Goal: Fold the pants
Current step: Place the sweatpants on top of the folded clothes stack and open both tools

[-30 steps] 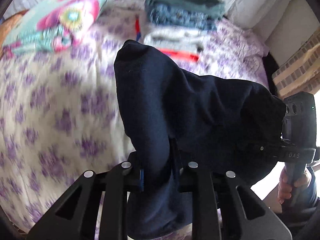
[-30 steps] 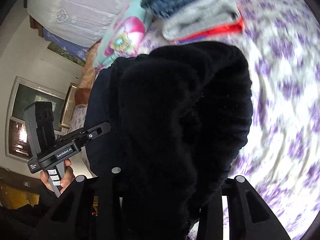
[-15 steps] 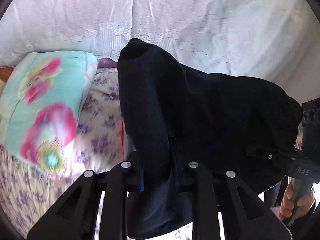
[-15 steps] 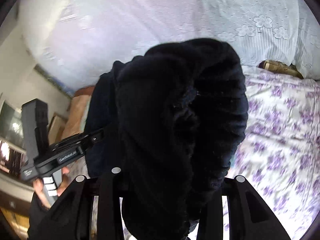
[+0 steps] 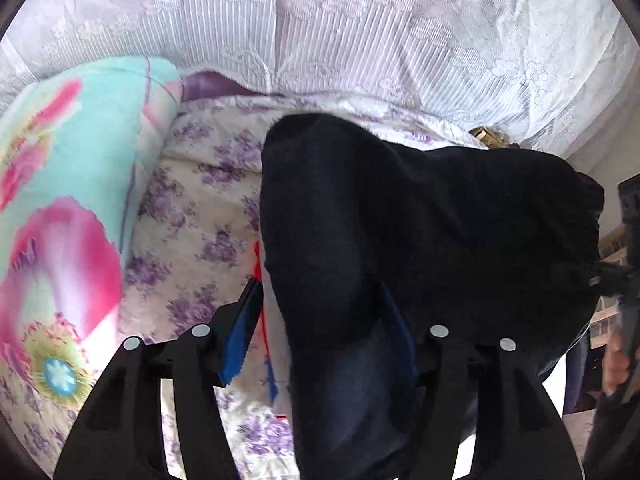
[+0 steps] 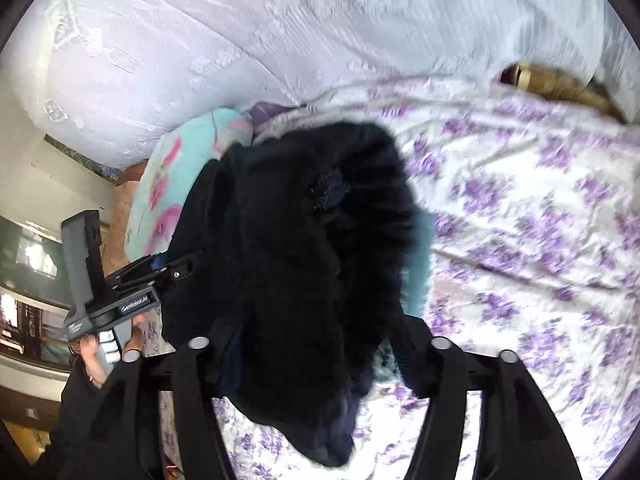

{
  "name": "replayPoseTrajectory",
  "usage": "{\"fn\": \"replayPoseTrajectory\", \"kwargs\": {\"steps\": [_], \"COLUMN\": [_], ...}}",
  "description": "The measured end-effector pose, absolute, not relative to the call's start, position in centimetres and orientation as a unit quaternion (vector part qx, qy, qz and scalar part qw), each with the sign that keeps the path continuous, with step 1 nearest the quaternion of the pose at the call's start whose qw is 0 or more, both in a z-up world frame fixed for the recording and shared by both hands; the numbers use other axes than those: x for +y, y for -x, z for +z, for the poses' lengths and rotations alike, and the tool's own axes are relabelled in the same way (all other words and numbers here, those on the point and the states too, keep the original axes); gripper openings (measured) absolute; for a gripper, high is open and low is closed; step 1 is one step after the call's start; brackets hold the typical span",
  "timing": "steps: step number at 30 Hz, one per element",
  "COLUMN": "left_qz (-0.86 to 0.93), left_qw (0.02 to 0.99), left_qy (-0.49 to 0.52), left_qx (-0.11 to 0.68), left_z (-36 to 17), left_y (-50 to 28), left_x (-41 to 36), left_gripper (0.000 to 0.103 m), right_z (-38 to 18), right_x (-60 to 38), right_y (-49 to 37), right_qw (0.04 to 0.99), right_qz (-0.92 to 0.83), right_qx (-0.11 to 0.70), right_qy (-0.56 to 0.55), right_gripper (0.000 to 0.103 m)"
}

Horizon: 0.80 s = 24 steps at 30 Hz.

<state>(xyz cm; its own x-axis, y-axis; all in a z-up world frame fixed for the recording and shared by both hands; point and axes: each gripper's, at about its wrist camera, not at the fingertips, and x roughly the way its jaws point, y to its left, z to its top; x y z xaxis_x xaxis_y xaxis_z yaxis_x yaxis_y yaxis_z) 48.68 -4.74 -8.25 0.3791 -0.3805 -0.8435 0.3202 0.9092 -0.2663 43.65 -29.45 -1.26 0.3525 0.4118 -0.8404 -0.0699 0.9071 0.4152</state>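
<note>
Left gripper (image 5: 320, 344) seen with fingers spread wide, blue pads (image 5: 240, 340) showing; dark navy pants (image 5: 400, 240) bunched in the gap and draped over the right-hand finger, no clamping visible. Right gripper (image 6: 316, 360) likewise spread apart, the same pants (image 6: 304, 272) heaped between its fingers and hanging below them; contact with the pads hidden by cloth. Seen from the right wrist, left gripper (image 6: 160, 272) at the frame's left, angled up toward the garment's edge, handle in the person's hand (image 6: 96, 356). Seen from the left wrist, right gripper (image 5: 616, 276) at the far right edge, blurred, touching the bundle's side. Pants held up over a bed with a purple-flowered sheet (image 6: 520, 240), apparently not lying flat on it. Turquoise pillow with pink flowers (image 5: 72, 200) to the left, near the bundle. White patterned cover (image 5: 360, 32) rising behind the bed. Red strip (image 5: 258, 268) just left of the pants, partly hidden. Bare sheet showing to the right of the bundle in the right wrist view.
</note>
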Motion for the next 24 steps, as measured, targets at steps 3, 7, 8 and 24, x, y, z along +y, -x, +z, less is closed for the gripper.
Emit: {"fn": "replayPoseTrajectory", "kwargs": {"steps": [3, 7, 8, 24], "left_qz": [-0.207, -0.181, -0.175, -0.094], "left_qw": [0.836, 0.84, 0.837, 0.918], "left_qy": [0.028, 0.018, 0.009, -0.025], "left_qx": [0.508, 0.51, 0.519, 0.384], "left_z": [-7.9, -8.4, -8.8, 3.8], "left_y": [-48.5, -48.4, -48.4, -29.0], "left_x": [-4.5, -4.9, -5.4, -1.7], "left_gripper": [0.058, 0.059, 0.059, 0.098], "right_z": [0.0, -1.2, -1.6, 11.3], "right_x": [-29.1, -27.3, -26.8, -24.3], "right_y": [-42.6, -43.1, -43.1, -23.4], "right_qw": [0.827, 0.831, 0.828, 0.925], "right_qz": [0.122, 0.077, 0.076, -0.021], "right_qx": [0.539, 0.548, 0.552, 0.379], "right_qy": [-0.105, -0.065, -0.064, -0.018], "right_gripper": [0.078, 0.082, 0.082, 0.099]}}
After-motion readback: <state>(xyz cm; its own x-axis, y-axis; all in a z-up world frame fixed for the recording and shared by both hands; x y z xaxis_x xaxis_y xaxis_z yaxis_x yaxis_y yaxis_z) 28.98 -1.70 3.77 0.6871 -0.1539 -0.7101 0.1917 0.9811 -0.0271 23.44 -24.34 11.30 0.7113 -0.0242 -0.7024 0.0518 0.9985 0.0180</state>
